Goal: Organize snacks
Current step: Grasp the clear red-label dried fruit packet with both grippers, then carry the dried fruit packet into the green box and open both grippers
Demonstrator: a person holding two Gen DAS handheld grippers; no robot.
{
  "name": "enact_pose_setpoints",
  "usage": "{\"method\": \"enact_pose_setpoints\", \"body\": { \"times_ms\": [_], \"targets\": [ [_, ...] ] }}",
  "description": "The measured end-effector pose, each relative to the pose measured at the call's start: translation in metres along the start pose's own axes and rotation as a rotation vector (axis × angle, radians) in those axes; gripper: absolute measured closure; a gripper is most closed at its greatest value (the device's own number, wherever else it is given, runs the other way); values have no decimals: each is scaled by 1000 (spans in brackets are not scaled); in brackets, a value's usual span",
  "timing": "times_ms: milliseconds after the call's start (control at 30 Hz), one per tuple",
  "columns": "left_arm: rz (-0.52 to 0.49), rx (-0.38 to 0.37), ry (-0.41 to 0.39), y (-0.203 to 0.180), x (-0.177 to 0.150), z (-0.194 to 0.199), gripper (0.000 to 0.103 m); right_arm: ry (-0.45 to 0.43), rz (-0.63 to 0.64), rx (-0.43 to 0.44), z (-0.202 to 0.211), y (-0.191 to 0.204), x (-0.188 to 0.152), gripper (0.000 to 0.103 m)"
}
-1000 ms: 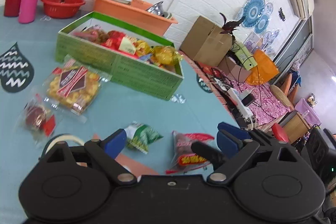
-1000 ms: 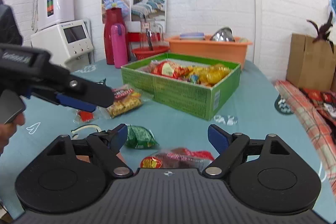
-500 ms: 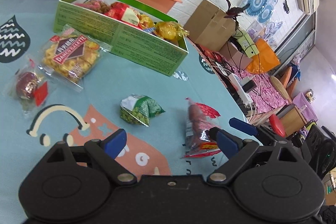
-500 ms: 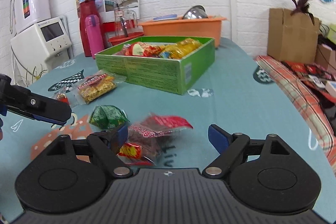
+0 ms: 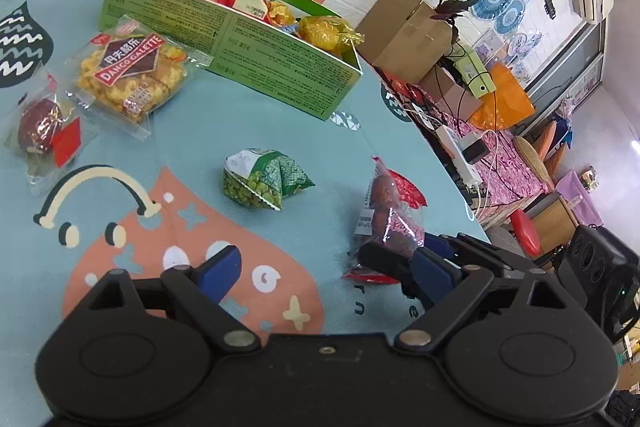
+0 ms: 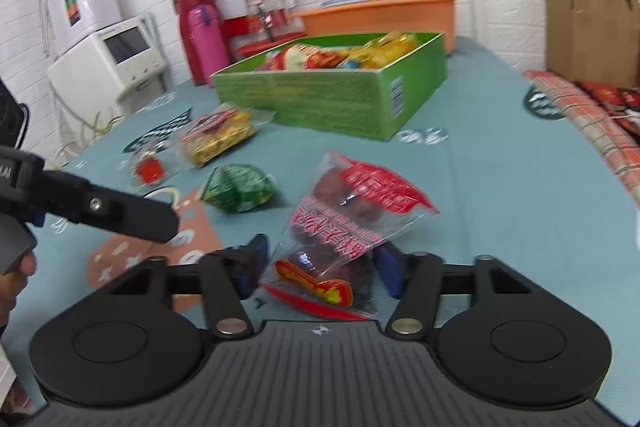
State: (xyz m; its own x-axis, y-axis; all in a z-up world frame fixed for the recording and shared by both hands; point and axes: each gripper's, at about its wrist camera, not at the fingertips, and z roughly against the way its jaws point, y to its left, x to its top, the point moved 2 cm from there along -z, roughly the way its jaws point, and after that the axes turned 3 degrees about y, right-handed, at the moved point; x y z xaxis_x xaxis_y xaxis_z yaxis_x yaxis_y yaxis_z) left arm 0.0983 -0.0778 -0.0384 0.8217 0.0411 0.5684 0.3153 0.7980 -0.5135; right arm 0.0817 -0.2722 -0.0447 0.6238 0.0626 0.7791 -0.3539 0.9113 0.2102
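— Four loose packs lie on the table (image 5: 240,131); can you read any of them?
— One only. The yellow waffle pack (image 5: 128,71) says "DANCO GALETTE" on a brown and red label, with Chinese characters above that I cannot make out. It lies against the near wall of the green box (image 5: 224,39), toward the table's far edge.
— And the box's print?
— Too small. A barcode shows on its end wall. The box is full of wrapped snacks, mostly hidden by its walls.
— Where is the red packet (image 6: 352,211)?
— Close to the table's right edge, tipped up on its side between the fingers of the right gripper (image 6: 320,263). Its white and yellow characters are blurred.
— Is it gripped?
— The jaws have just been closing, with the packet between them. One pad touches it; the other sits just beside it. Whether they press, I cannot tell.
— The left gripper (image 5: 326,269)?
— Spread wide, holding nothing, above the orange print near the table's front edge. The green pea pack (image 5: 264,183) lies beyond it, mid-table. A hand (image 6: 16,275) is cut off by the frame.
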Motion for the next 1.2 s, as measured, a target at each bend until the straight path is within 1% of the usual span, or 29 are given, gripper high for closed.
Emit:
{"method": "enact_pose_setpoints", "body": {
  "times_ms": [67,200,300,367,400,433,567,600,633,667,700,733,833,1000,1200],
  "targets": [
    [-3,-13,3,-2,1,-1,0,3,30,14,1,5,-2,15],
    [-30,-62,23,-14,5,-12,0,9,68,44,6,12,-5,15],
    [-50,-85,51,-25,8,-28,0,14,85,86,8,17,-8,14],
    [-54,-100,81,-29,10,-41,1,11,82,84,9,19,-11,13],
    [-54,-101,98,-31,9,-46,15,11,79,81,9,20,-12,13],
    [-59,-103,110,-32,9,-50,17,10,75,82,10,19,-12,13],
    [-73,-90,118,-34,7,-57,20,11,59,79,12,16,-13,11],
    [-71,-89,118,-33,7,-57,25,14,50,78,13,15,-13,11],
    [-72,-88,119,-33,7,-57,46,18,38,82,13,14,-13,9],
    [-74,-84,125,-33,6,-58,55,23,22,93,13,14,-14,8],
    [-70,-84,124,-32,6,-58,57,28,10,98,13,13,-14,9],
    [-63,-86,124,-32,6,-57,59,29,10,89,13,14,-14,13],
    [-90,-81,84,-40,12,-48,60,13,17,79,16,16,-8,18],
    [-130,-89,-4,-49,38,-24,59,-64,88,83,24,22,21,19],
    [-173,-59,-100,-55,73,-4,59,-141,131,107,16,21,62,19]
  ]
}}
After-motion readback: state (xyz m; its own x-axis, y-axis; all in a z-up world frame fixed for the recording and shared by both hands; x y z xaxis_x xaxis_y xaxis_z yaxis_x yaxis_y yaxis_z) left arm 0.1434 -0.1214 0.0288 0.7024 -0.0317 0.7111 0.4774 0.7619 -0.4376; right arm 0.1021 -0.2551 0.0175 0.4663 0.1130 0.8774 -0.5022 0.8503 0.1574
